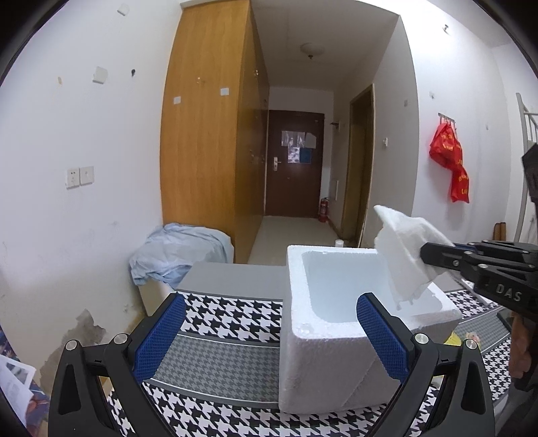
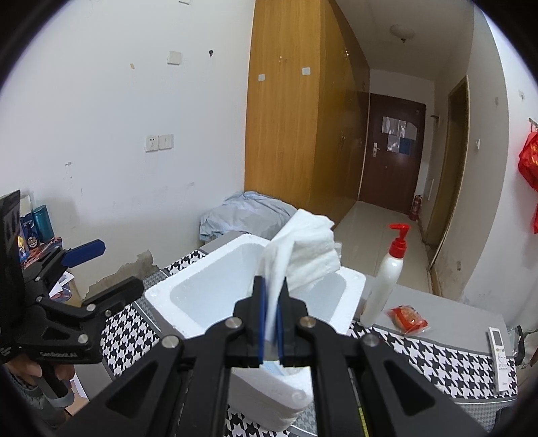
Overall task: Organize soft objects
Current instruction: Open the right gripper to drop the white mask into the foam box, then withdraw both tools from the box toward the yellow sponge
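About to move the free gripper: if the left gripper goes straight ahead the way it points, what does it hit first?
Probably the white foam box: its near corner already sits between the open left gripper fingers. Depth is unclear, but nothing else lies nearer in that line.

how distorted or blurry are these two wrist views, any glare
Left wrist view: strong fisheye bending, dark vignette corners, wardrobe bowed; white towel and foam box look washed out but sharp. Right wrist view: same curvature, right gripper up close is slightly soft, ceiling lamp gives no harsh glare.
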Demonstrator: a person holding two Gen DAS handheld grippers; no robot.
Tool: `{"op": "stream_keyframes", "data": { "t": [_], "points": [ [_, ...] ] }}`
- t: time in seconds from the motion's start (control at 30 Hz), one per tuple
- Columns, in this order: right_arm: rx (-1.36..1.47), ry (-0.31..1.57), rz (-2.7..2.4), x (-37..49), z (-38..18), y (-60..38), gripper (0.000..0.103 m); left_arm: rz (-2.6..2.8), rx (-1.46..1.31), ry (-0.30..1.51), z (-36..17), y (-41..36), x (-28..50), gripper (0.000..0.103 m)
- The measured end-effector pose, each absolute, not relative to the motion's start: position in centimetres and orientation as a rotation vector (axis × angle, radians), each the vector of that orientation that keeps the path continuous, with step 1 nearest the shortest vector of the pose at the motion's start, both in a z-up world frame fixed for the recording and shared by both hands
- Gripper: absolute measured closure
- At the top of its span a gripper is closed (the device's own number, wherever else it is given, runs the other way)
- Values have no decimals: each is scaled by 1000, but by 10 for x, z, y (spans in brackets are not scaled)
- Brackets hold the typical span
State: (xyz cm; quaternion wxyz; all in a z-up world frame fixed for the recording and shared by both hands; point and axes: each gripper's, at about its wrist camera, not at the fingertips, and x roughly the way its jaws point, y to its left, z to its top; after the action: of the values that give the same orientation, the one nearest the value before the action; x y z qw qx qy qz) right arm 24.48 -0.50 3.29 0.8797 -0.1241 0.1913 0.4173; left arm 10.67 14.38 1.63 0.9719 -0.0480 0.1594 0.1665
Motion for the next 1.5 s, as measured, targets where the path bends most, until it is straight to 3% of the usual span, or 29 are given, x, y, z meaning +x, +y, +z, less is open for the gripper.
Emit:
{"op": "stream_keyframes", "data": {
  "t": [0.13, 0.2, 0.37, 0.57, 0.83, 1.5],
  "points": [
    [-261, 425, 875, 247, 30, -2, 94, 331, -109, 333, 14, 147, 106, 1],
    [-261, 433, 878, 247, 30, 0, 89, 331, -119, 335, 13, 148, 106, 1],
    [-269, 436, 886, 244, 28, 4, 49, 335, -119, 334, 14, 149, 104, 1],
    [-258, 421, 884, 240, 30, 0, 26, 334, -114, 335, 12, 147, 102, 1],
    [-220, 416, 905, 235, 36, -14, 4, 328, -116, 326, 17, 142, 95, 1],
    [-208, 354, 880, 212, 34, -45, 1, 303, -80, 311, 25, 116, 86, 1]
  ]
}}
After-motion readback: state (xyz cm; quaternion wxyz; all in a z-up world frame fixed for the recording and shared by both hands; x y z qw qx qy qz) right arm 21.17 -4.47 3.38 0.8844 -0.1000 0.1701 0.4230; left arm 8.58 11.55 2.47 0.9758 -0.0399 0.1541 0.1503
